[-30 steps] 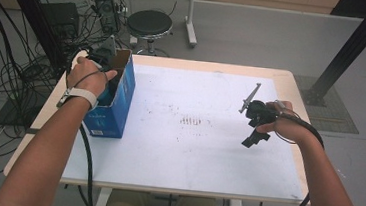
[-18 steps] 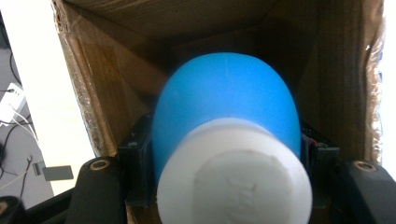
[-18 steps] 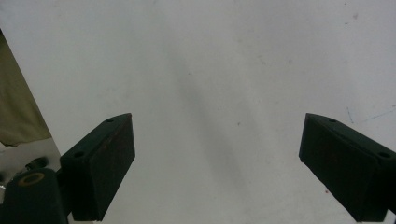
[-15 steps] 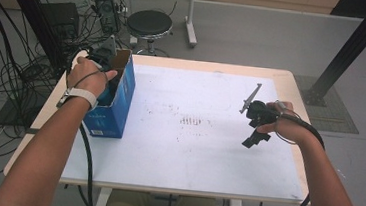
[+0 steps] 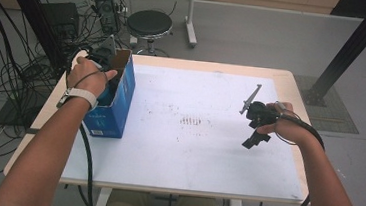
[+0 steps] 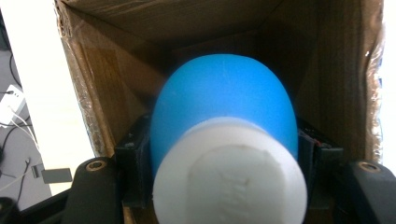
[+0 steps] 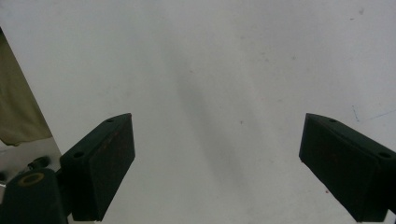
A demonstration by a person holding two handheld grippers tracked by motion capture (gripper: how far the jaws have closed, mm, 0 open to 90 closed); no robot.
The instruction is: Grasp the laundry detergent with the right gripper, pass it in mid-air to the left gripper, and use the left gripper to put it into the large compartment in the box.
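Left gripper (image 6: 224, 186), jaws just easing apart, clasped my blue-and-white bulb (image 6: 224, 135) inside the cardboard box (image 5: 122, 85); right gripper (image 7: 224, 172) gaped empty over the table (image 5: 207, 150).

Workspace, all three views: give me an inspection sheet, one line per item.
Surface: white table top with faint dark smudges near its middle.
Job's things: blue cardboard box, open at the top, at the table's left edge; blue-and-white rounded object inside it.
Clutter: nothing seen.
Grippers: left gripper reaches into the box, jaws just opening, the object between them; right gripper hangs open over bare table.
Cables: one trails from each gripper; a black tangle lies on the floor at left.
Surroundings: black round stool, grey floor, black post.
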